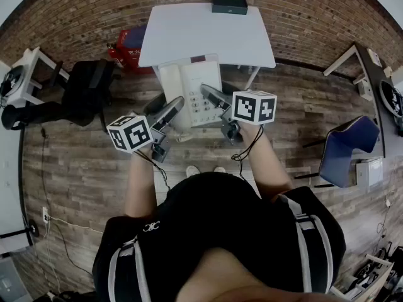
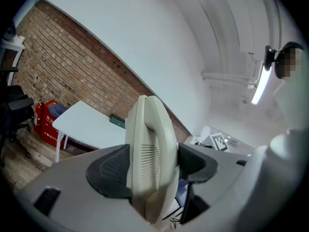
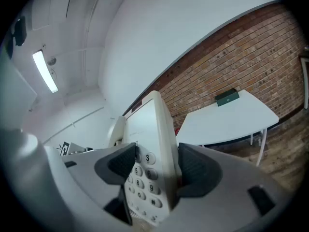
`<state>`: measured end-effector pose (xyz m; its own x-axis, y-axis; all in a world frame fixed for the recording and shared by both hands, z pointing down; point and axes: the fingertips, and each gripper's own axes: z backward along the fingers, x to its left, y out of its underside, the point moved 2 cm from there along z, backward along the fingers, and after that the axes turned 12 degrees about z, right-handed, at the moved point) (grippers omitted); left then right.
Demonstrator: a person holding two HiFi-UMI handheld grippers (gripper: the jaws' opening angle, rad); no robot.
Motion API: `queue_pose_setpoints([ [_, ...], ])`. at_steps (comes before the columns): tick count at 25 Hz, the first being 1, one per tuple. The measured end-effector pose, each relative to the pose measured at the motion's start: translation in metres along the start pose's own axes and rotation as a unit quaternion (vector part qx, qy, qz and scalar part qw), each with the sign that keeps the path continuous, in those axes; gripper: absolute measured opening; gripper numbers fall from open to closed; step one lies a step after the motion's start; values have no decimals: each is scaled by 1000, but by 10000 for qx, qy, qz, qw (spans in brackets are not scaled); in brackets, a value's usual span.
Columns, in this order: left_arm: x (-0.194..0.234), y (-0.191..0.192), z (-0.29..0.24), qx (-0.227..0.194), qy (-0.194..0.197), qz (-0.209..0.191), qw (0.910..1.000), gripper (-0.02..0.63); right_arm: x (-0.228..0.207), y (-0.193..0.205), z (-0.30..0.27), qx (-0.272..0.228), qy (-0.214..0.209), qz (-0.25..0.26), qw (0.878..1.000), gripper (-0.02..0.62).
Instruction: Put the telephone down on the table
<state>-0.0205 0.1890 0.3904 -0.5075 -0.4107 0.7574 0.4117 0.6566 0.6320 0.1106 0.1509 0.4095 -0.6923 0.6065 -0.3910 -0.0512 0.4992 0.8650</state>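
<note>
A cream desk telephone with its handset on the left and keypad on the right hangs in the air between my two grippers, just in front of the white table. The left gripper is shut on the handset side; in the left gripper view both dark pads press against the handset. On the keypad side the right gripper is shut as well, and the right gripper view shows the telephone clamped between its pads. The telephone's underside is hidden.
A black box lies at the table's far edge. Red containers and a black chair stand left of the table, a blue chair to the right. Desks line both side edges. A brick wall runs behind the table.
</note>
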Motion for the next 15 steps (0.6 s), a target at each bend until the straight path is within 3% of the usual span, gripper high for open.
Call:
queue_pose_setpoints([
  [15, 9, -5, -1, -81, 43, -88, 9999, 311, 1, -6, -8, -164, 2, 145, 9998, 238],
])
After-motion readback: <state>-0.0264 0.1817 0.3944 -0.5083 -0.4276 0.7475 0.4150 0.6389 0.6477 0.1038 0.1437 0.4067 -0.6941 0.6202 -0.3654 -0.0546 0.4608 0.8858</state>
